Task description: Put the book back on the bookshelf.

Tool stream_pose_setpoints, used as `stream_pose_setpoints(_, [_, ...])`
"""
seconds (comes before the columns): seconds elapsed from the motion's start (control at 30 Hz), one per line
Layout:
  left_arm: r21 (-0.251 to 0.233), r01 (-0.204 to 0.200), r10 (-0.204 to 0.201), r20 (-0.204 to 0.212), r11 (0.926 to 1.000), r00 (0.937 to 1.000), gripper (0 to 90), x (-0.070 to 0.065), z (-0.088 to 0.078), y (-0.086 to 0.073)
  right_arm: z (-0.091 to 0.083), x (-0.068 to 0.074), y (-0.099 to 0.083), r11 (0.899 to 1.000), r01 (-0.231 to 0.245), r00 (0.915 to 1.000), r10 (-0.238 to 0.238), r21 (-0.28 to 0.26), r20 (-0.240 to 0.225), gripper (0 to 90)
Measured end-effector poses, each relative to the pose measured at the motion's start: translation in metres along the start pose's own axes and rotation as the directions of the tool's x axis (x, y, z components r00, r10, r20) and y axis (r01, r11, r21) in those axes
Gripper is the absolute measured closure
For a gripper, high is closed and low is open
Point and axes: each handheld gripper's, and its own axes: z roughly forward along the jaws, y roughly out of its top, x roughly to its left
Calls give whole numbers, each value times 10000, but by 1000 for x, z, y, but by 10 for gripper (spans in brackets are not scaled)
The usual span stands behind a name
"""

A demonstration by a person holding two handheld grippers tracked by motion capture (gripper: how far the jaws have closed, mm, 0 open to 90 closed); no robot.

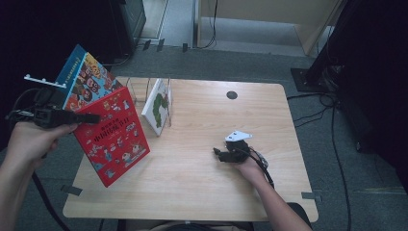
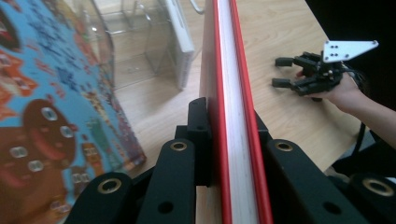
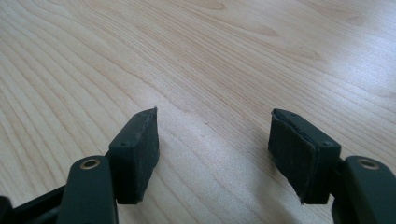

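My left gripper (image 1: 93, 118) is shut on a red picture book (image 1: 115, 137), held tilted above the table's left edge. In the left gripper view the red book's (image 2: 233, 84) white page edge runs up between the jaws of the left gripper (image 2: 229, 123). A blue picture book (image 1: 82, 79) leans just behind it, outside the jaws (image 2: 46, 116); what bears it I cannot tell. My right gripper (image 1: 219, 153) rests on the table right of centre, open with nothing in it. Bare wood lies between the pads of the right gripper (image 3: 212, 154).
A clear wire book rack (image 1: 144, 89) stands at the table's back left with a white book (image 1: 158, 107) upright in it. A round dark grommet (image 1: 232, 95) sits in the wooden table (image 1: 202, 192) near its far edge. Dark furniture and cables surround the table.
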Motion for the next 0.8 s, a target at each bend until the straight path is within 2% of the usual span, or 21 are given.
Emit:
stream_pose_setpoints(0.2, [41, 283, -282, -254, 9996, 9993, 800, 12, 1, 6, 0, 1, 0, 10000, -2, 10000, 2, 0, 17, 335])
stream_pose_setpoints(0.37, [113, 190, -186, -344, 9998, 9992, 800, 15, 9, 16, 0, 1, 0, 10000, 14, 10000, -14, 0, 16, 336])
stream_pose_setpoints(0.57, [23, 266, -265, -186, 9996, 9995, 801, 17, 16, 30, 1, 2, 1, 10000, 14, 10000, -14, -5, 32, 336])
stream_pose_setpoints(0.8, [-134, 402, -408, -492, 9991, 9980, 800, 23, 23, 46, 1, 2, 1, 10000, 27, 10000, -27, 18, 24, 337])
